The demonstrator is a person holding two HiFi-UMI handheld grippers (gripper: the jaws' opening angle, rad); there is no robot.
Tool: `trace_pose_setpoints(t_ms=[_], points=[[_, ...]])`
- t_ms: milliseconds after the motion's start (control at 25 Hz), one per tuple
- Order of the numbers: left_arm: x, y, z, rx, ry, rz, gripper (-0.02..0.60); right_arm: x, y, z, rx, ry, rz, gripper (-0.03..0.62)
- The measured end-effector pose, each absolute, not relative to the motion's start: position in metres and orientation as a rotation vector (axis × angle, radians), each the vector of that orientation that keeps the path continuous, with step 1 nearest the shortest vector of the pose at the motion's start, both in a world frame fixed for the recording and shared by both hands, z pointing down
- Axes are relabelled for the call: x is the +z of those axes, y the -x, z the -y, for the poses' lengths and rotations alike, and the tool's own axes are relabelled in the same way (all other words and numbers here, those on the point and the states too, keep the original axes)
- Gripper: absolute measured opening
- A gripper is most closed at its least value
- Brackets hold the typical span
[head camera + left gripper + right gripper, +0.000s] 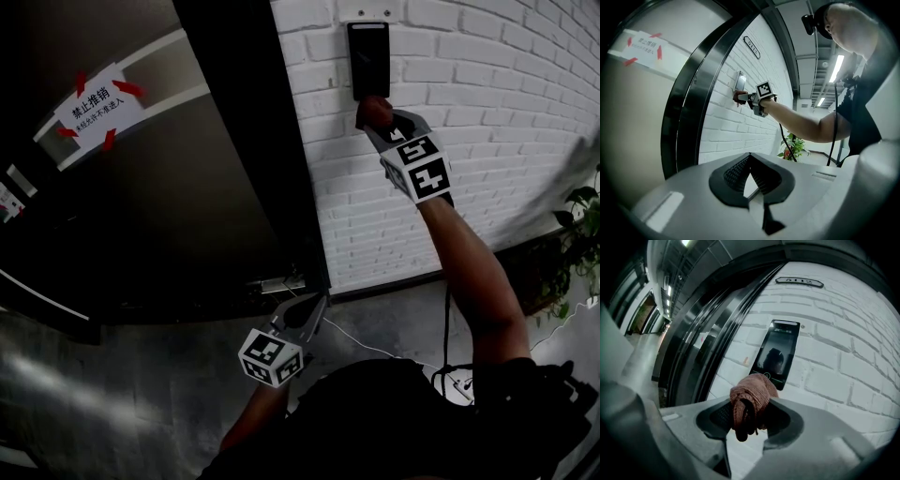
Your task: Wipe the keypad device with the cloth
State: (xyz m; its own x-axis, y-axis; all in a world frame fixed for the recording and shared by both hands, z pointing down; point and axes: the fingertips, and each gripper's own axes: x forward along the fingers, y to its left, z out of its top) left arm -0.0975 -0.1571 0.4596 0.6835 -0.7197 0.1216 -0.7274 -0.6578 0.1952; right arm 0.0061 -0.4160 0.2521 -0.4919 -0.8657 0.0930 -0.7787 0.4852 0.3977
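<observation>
Keypad device (780, 350), a glossy black rectangular panel, is hanging upright on the white painted brick wall (487, 141), and I am working on it with the right gripper (750, 416). Its jaws are clamping a bunched reddish-brown knitted cloth (749, 399), closed as far as the wad allows, with the cloth bulging out ahead of the tips. In the head view the wad is sitting at the bottom edge of the keypad device, touching it or just short of it (I am not able to tell which from here). The left gripper (314, 314) is hanging well below the keypad device and off to its left, jaw tips together, gripping nothing. A dark metal door frame (272, 141) is running just left of the keypad device.

I am judging this to be the wiping step, at or near its start, since the cloth is meeting only the lowest strip of the panel. The next move is calling for light pressure into the face and a stroke upward across the screen, with a firm grip so the wad is not slipping out and the hard jaw tips kept off the glass.
</observation>
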Motion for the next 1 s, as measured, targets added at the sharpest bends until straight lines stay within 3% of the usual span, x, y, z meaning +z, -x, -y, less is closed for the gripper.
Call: trace_pose_setpoints(t_ms=[400, 1000], points=[[0.468, 0.108, 0.135, 0.080, -2.674, 1.031, 0.017, 0.262, -0.008, 0.372, -0.412, -1.414, 2.440, 0.146], [0.470, 0.063, 0.095, 0.037, -2.689, 1.045, 0.017, 0.378, -0.055, 0.156, -0.032, -1.168, 2.822, 0.146]])
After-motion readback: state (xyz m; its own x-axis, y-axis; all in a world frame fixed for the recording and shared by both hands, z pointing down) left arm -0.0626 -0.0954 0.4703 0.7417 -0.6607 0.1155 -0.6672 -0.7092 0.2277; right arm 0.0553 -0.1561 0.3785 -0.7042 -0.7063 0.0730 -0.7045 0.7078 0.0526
